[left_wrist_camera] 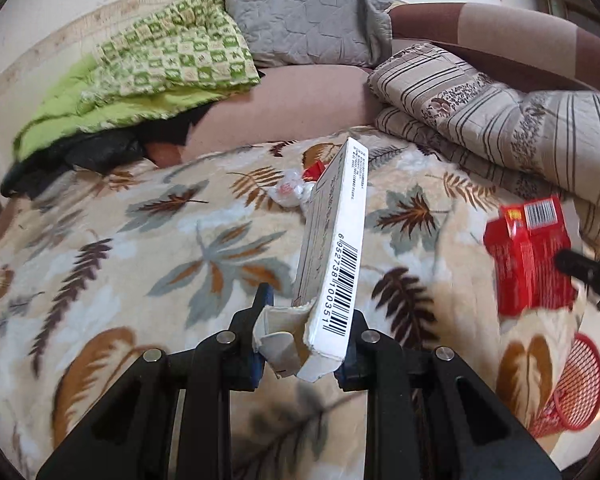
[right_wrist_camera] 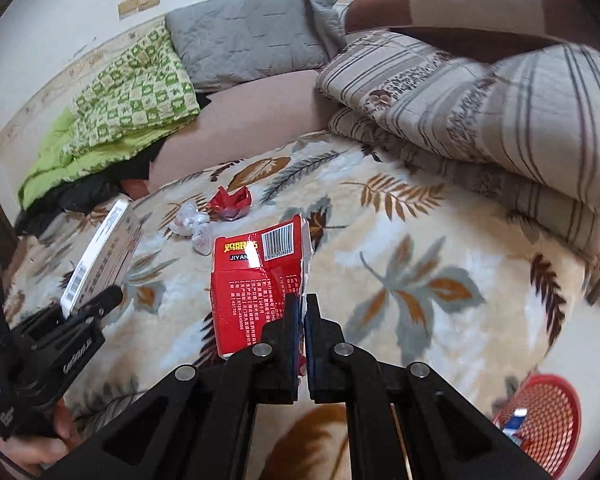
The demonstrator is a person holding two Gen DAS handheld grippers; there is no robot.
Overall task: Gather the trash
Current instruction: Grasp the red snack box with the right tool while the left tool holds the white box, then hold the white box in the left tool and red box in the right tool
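Note:
My left gripper [left_wrist_camera: 306, 312] is shut on a long white carton [left_wrist_camera: 332, 240] with a barcode, held above the leaf-patterned blanket; it also shows in the right wrist view [right_wrist_camera: 100, 256]. My right gripper [right_wrist_camera: 303, 312] is shut on the edge of a torn red carton [right_wrist_camera: 256, 280], also seen in the left wrist view [left_wrist_camera: 528, 256]. A crumpled clear wrapper [right_wrist_camera: 192, 222] and a crumpled red wrapper [right_wrist_camera: 230, 202] lie on the blanket farther back. The clear wrapper also shows in the left wrist view [left_wrist_camera: 290, 192].
A red mesh basket [right_wrist_camera: 540, 420] stands low at the right beyond the bed edge, also in the left wrist view [left_wrist_camera: 576, 392]. Folded striped quilts [right_wrist_camera: 480, 120], a grey pillow [right_wrist_camera: 244, 44] and a green blanket [right_wrist_camera: 116, 100] lie at the back.

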